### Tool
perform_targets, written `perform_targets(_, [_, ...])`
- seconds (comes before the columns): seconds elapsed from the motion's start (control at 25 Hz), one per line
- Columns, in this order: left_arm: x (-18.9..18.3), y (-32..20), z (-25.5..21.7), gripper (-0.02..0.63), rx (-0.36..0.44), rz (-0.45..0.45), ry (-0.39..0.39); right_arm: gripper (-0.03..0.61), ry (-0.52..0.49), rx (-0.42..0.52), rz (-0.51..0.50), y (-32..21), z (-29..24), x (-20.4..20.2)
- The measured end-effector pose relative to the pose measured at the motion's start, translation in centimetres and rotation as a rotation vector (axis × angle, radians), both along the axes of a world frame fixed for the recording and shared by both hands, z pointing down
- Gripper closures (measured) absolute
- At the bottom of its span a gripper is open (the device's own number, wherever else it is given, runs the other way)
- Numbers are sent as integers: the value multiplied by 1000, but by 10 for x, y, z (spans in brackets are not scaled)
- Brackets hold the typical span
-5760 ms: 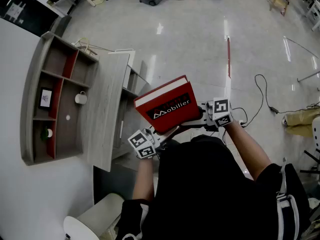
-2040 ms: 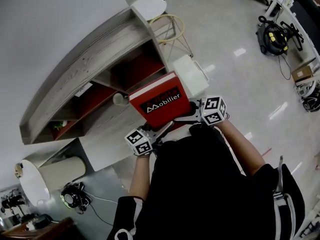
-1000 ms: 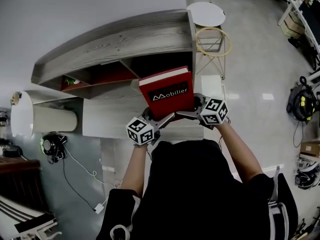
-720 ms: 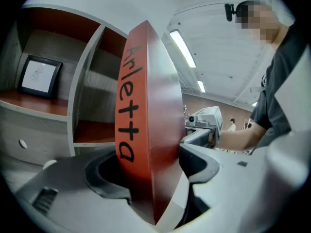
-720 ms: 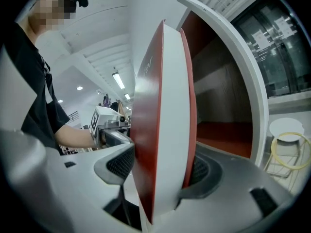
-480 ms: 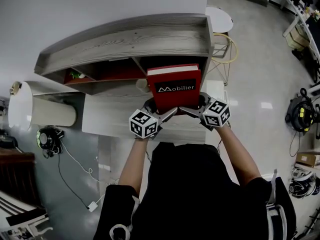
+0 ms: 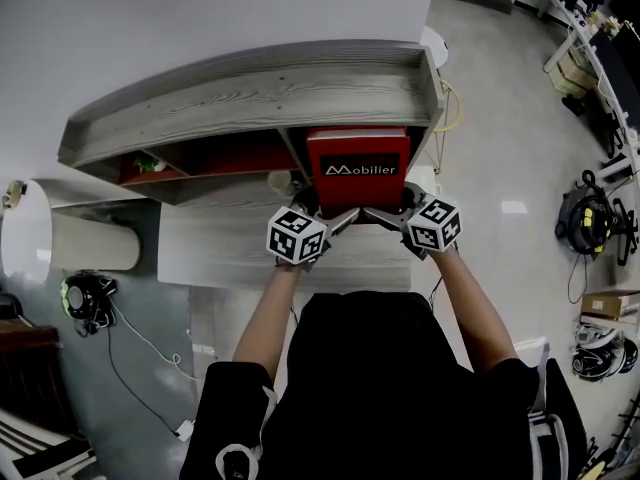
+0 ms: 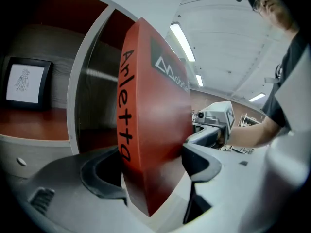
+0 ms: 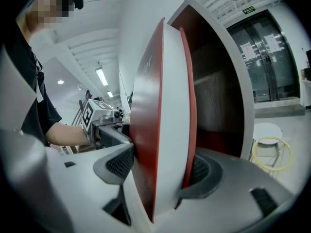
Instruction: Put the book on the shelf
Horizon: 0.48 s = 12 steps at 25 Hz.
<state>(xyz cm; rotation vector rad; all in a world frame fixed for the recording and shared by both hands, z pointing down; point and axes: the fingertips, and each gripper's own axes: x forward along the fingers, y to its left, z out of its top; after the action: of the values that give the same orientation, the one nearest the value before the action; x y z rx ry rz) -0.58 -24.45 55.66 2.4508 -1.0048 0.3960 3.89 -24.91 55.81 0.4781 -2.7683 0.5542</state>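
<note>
A red book with white lettering stands upright at the mouth of the right-hand compartment of the grey wooden shelf. My right gripper is shut on its page side, one pad pressing each cover. My left gripper straddles the spine end. Its jaws have just been opening: the book is still between them, but a dark gap shows beside the outer pad. The compartment's red back wall lies just beyond the book.
A white cup sits in the compartment left of the book, and a framed picture stands further left. A lower grey cabinet top is below my grippers. A white cylinder stands at left and a yellow-ringed stool at right.
The book and both grippers have moved forward to the shelf, and the book now sits squarely at the right compartment's opening. The left gripper's cube has shifted right, closer under the book.
</note>
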Motion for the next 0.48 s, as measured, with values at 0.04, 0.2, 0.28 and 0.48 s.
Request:
perform_targets(0.04, [1,-3,0,275,1,8,2,285,9,-1,13,-3,0,1])
perform_targets(0.2, [-2,-16,-1,272,4,24,11,284,37,11,50,-15,-3,0])
perform_targets(0.28, [-4,-20,-1,270,4,23,10,282,54,26,59,-19,-3,-2])
perform_targets(0.48, [-8,-33,0,265,13,20,-16,279,90,62,84,-32,-3,-4])
